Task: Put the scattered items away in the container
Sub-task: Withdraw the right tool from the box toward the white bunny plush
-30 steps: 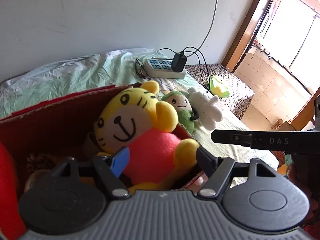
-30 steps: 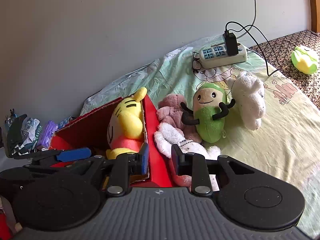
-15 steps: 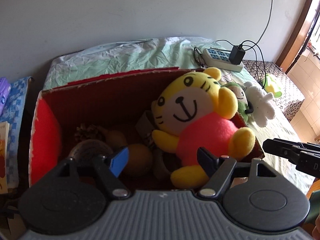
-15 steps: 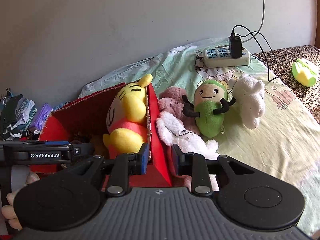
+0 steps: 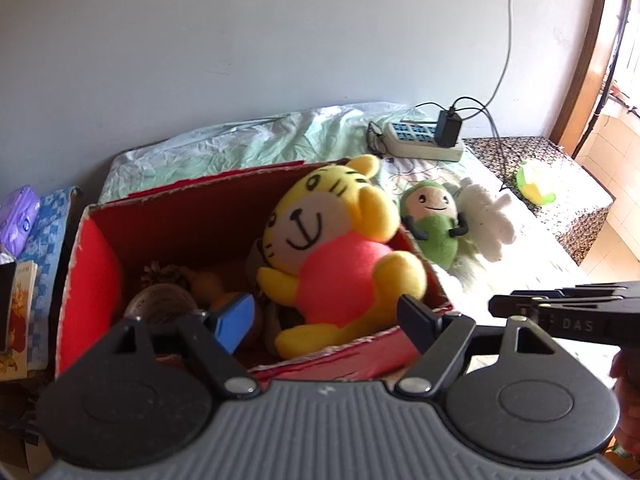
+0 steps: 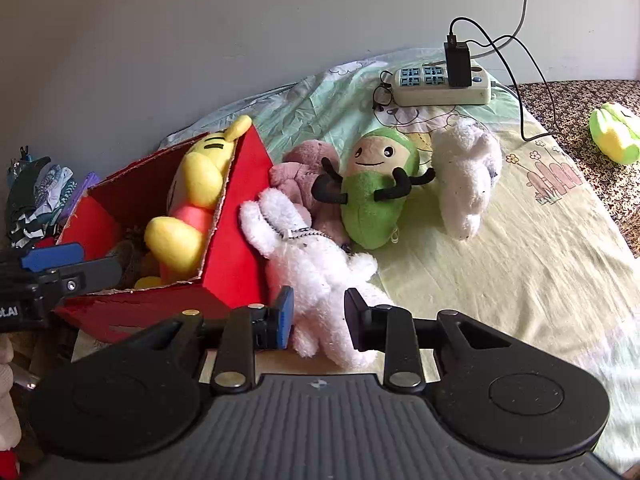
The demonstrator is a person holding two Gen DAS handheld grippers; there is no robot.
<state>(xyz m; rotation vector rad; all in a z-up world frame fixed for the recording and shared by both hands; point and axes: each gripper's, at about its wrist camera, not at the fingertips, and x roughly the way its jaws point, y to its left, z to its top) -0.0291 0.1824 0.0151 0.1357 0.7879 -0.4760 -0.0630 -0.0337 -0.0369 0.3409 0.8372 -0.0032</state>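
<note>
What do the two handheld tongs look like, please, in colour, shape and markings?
Both tongs, left and right, are black plastic with a grey ribbed body and two round black discs. One finger has a blue pad, the other is black. White lettering reads "DAS" on the right one.

I saw the yellow tiger (image 5: 340, 256) sitting in the red box (image 6: 240, 248); white bunny (image 6: 316, 264), pink toy (image 6: 308, 176) and green doll (image 6: 374, 200) lay beside it.

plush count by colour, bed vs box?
White, on bed: 2
Pink, on bed: 1
Green, on bed: 2
Yellow tiger, in red box: 1
Total: 6
</note>
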